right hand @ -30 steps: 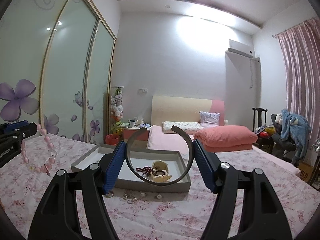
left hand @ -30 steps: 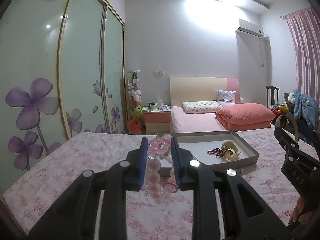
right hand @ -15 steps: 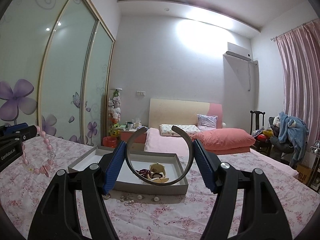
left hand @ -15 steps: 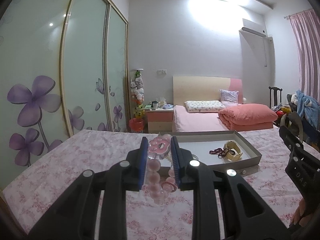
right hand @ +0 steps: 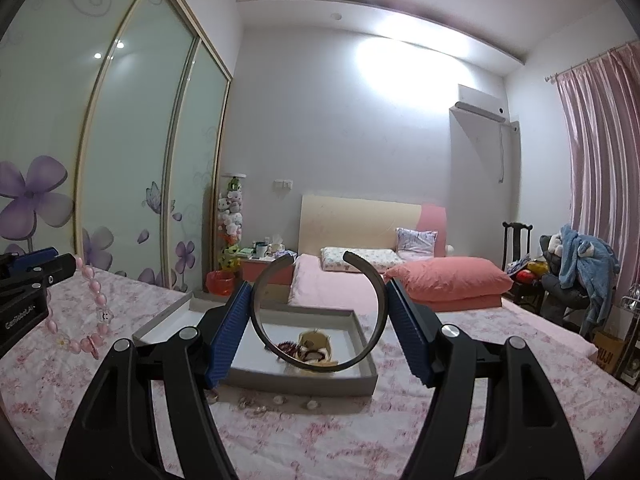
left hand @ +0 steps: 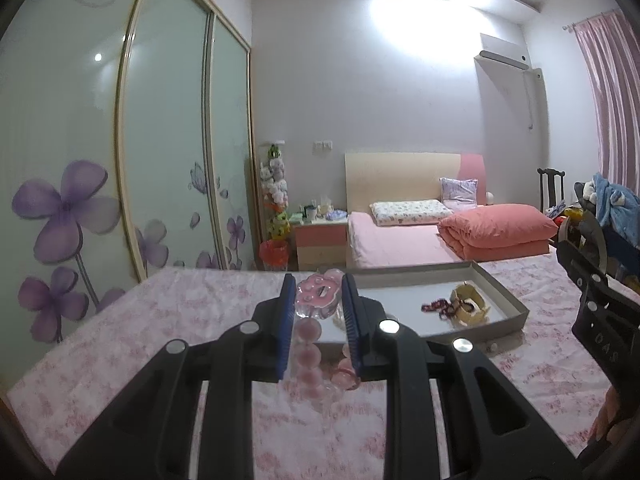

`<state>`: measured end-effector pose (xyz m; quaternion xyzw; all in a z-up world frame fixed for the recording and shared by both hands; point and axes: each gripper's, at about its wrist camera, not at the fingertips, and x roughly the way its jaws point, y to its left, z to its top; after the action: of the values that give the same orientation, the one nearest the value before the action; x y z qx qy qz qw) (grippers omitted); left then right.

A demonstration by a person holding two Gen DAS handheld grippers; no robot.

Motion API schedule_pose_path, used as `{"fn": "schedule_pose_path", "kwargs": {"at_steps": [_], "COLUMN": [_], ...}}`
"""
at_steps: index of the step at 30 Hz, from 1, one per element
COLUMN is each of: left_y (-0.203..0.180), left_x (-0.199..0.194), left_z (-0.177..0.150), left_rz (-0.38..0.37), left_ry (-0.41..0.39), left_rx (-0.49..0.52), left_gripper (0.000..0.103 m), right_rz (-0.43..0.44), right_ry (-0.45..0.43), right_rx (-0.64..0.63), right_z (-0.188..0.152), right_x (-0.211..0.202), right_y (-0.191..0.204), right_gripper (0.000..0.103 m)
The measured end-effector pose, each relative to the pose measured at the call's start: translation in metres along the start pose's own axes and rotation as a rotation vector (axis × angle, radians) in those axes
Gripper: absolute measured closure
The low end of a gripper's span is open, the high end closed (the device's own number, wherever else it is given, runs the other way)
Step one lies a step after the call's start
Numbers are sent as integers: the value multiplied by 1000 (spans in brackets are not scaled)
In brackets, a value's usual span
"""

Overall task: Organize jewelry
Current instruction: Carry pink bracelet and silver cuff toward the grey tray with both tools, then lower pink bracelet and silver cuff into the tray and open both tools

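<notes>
My left gripper (left hand: pixel 316 300) is shut on a pink bead bracelet (left hand: pixel 310 334) with a flower charm, held above the flowered tablecloth. From the right wrist view the same bracelet (right hand: pixel 94 322) dangles off the left gripper (right hand: pixel 60 266) at the left edge. My right gripper (right hand: pixel 320 310) is shut on a dark open bangle (right hand: pixel 320 356), its gap facing up. Ahead lies a grey tray (right hand: pixel 360 380) holding dark red beads (right hand: pixel 285 347) and a cream bracelet (right hand: pixel 316 344). In the left wrist view the tray (left hand: pixel 516 312) sits right of centre.
Several small rings and earrings (right hand: pixel 276 402) lie on the cloth before the tray. The floral-covered table (right hand: pixel 360 440) stretches around. Behind are a pink bed (right hand: pixel 360 280), a nightstand (right hand: pixel 260 268), a sliding wardrobe (right hand: pixel 120 160) at left and a chair with clothes (right hand: pixel 572 276) at right.
Both views have drifted slightly, so the tray sits a little lower in frame. Both grips are unchanged.
</notes>
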<state>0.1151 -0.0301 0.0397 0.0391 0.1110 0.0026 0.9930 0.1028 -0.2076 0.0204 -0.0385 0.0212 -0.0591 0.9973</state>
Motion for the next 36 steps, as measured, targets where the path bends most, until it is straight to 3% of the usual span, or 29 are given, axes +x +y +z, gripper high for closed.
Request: {"fn": "schedule_pose_path", "kwargs": {"at_steps": [5, 10, 16, 23, 29, 36], "left_y": [-4, -10, -18, -39, -46, -50], "left_x": [20, 65, 125, 188, 226, 242], "left_z": [15, 27, 26, 16, -1, -8], "left_rz": [-19, -68, -106, -149, -167, -182], "left_ry": [-13, 38, 133, 231, 319, 351], "left_rx": [-6, -46, -102, -86, -91, -83], "left_gripper": [79, 79, 80, 79, 79, 76], "right_rz": [-8, 1, 33, 108, 168, 185], "right_ry": [8, 72, 209, 388, 530, 611], "right_rx": [11, 36, 95, 129, 126, 139], "right_z": [7, 4, -8, -23, -39, -50], "right_x": [27, 67, 126, 184, 214, 225], "right_y": [-3, -10, -11, -6, 6, 7], "right_gripper": [35, 35, 35, 35, 35, 34]}}
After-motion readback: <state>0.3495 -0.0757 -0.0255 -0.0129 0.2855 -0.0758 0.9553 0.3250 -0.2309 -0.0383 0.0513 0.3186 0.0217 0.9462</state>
